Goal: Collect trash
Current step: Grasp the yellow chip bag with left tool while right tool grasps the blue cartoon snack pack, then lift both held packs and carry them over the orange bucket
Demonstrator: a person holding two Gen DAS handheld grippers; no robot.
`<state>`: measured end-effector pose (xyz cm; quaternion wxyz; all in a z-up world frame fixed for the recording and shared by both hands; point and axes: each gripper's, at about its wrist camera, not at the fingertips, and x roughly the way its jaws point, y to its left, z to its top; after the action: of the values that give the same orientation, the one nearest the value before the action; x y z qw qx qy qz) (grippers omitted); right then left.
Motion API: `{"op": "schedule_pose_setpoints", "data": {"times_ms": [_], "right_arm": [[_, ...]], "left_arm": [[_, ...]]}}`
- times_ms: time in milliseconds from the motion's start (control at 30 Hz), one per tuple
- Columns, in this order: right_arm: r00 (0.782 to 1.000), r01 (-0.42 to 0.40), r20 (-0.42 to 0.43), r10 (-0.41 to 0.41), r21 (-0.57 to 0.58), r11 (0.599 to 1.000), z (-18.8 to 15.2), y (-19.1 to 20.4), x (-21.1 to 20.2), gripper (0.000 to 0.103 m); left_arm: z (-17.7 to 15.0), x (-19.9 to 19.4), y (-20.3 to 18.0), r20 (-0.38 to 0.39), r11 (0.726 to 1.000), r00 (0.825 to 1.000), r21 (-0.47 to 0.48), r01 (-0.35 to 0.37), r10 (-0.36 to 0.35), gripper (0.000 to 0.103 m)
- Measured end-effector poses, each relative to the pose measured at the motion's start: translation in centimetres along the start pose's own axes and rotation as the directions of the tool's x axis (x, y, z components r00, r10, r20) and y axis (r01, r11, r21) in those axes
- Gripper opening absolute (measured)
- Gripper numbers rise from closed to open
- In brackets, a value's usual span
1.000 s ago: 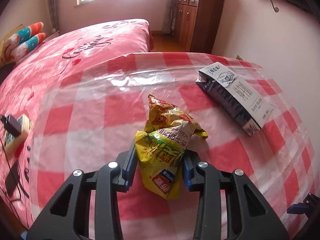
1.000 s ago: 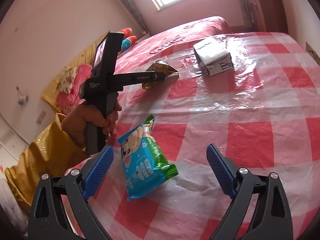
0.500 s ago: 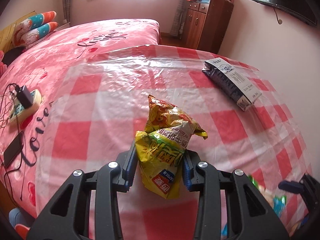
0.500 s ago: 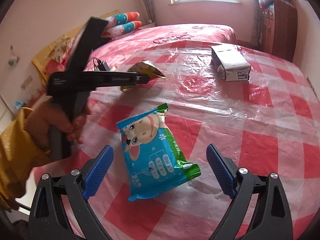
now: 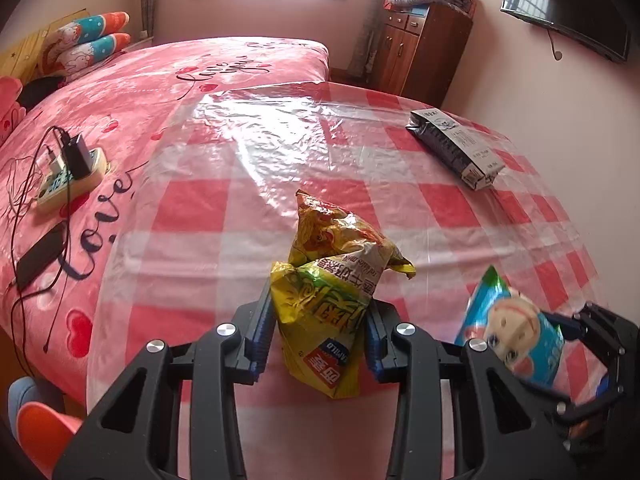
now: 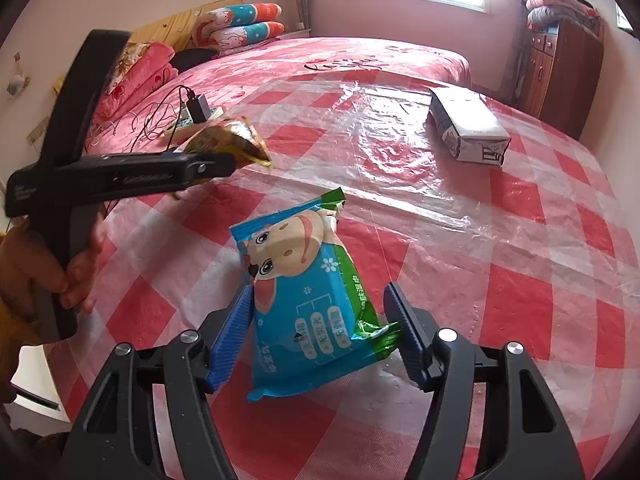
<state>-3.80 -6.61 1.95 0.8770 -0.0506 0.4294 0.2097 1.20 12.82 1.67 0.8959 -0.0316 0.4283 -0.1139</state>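
My left gripper (image 5: 318,330) is shut on a yellow snack bag (image 5: 332,280) and holds it above the red-checked table (image 5: 256,208); the bag also shows in the right wrist view (image 6: 228,142). My right gripper (image 6: 320,332) has closed around a blue wet-wipe pack (image 6: 308,300) with a cartoon face; both blue pads touch its sides. The pack also shows in the left wrist view (image 5: 516,328). A white and dark milk carton (image 5: 456,148) lies on its side at the table's far right, also in the right wrist view (image 6: 468,128).
A pink bed (image 5: 200,68) lies beyond the table, with a power strip and charger (image 5: 68,168) and a phone (image 5: 38,256) on it. A wooden cabinet (image 5: 420,48) stands at the back right. A clear plastic sheet covers the tablecloth.
My right gripper has closed from wide open onto the blue pack. My left gripper has swung left and back with the yellow bag still in it.
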Motion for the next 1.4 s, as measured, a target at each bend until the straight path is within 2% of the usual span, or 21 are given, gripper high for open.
{"op": "schedule_pose_setpoints", "data": {"times_ms": [200, 433, 900, 1200, 1400], "right_arm": [[1.0, -0.01, 0.008, 0.01, 0.007, 1.0, -0.1, 0.0, -0.2, 0.051], [1.0, -0.019, 0.026, 0.017, 0.06, 0.998, -0.4, -0.9, -0.8, 0.045], [0.996, -0.055, 0.089, 0.031, 0.282, 0.958, -1.8, -4.8, -2.3, 0.043], [0.996, -0.047, 0.091, 0.019, 0.311, 0.949, -2.3, -4.6, -2.8, 0.042], [0.994, -0.092, 0.095, 0.062, 0.35, 0.932, -2.8, -4.6, -2.9, 0.042]], "left_arm": [[-1.9, -1.5, 0.4, 0.002, 1.0, 1.0, -0.018, 0.012, -0.012, 0.039], [-3.7, -3.0, 0.9, 0.003, 0.999, 1.0, -0.037, 0.03, -0.029, 0.039], [-7.1, -4.9, 0.8, 0.002, 0.997, 0.998, -0.035, 0.07, -0.07, 0.039], [-8.1, -5.9, 0.3, 0.016, 0.995, 0.995, -0.015, 0.101, -0.101, 0.039], [-8.8, -6.6, 0.7, 0.019, 0.992, 0.993, -0.028, 0.12, -0.12, 0.039]]}}
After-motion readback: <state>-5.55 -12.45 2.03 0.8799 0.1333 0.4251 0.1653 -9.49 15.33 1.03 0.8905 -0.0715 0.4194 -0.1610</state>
